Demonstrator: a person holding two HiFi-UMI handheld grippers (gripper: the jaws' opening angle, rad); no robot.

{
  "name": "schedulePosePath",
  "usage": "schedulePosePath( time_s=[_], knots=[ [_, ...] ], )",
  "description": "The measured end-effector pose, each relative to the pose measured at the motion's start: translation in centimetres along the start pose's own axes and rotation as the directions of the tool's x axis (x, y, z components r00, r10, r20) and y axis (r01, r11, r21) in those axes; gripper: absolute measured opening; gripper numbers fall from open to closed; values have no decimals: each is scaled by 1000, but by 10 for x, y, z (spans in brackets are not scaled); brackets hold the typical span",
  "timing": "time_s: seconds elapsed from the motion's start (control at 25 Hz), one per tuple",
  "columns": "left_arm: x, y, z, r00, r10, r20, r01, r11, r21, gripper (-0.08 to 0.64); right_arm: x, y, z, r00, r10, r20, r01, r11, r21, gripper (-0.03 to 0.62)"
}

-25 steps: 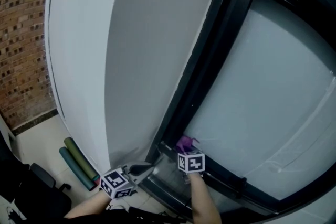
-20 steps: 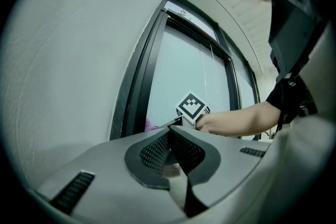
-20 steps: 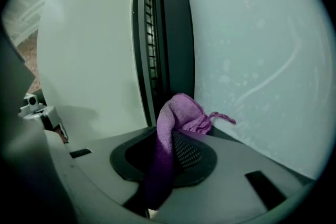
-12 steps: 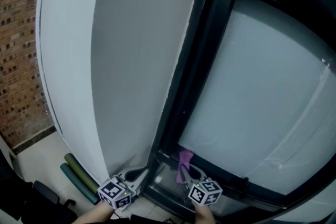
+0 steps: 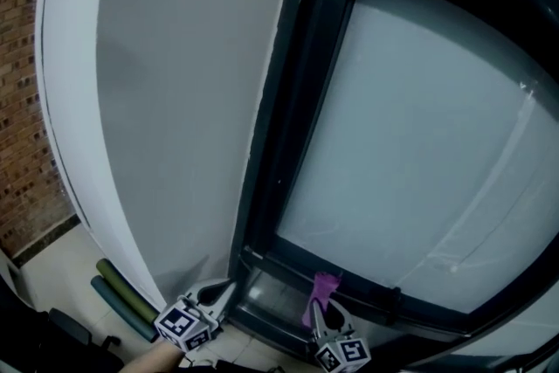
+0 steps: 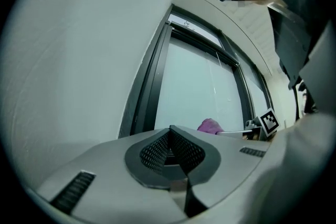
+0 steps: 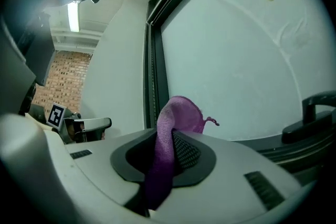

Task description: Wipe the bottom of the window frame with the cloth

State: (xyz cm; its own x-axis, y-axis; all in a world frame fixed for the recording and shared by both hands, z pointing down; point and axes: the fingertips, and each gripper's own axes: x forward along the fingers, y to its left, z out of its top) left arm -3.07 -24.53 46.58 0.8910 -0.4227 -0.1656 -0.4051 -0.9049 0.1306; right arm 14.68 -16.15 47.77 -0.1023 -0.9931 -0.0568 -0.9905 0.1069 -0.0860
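The dark window frame (image 5: 281,153) spans the middle and right of the head view, and at its bottom rail, lower centre, the right gripper (image 5: 321,312) clamps the purple cloth (image 5: 323,286), while the left gripper (image 5: 223,288), lower left, is closed on nothing.

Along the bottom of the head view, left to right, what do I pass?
Rolled green mats → left gripper → purple cloth → black window handle.
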Motion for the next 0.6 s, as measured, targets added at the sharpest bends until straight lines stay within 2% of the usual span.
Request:
schedulePosePath(
  time_s=[0.12,0.24,0.36,0.48,0.6],
  knots=[
    [1,5,-2,999,13,32,-14,1000,16,2,-5,4,2,1000,-1,2,1,1000,1,69],
    [0,4,1,1000,17,21,-16,1000,-6,2,-7,11,2,1000,-7,20,7,999,-31,69],
    [-4,2,7,996,23,86,-23,1000,-7,2,-10,15,-2,1000,-6,24,7,1000,-29,69],
    [-5,2,6,995,26,100,-24,1000,-20,2,-9,16,-5,1000,9,11,-9,1000,-30,69],
    [-6,10,6,993,49,112,-50,999,10,2,-5,17,1,999,19,30,-18,999,-35,69]
  ],
)
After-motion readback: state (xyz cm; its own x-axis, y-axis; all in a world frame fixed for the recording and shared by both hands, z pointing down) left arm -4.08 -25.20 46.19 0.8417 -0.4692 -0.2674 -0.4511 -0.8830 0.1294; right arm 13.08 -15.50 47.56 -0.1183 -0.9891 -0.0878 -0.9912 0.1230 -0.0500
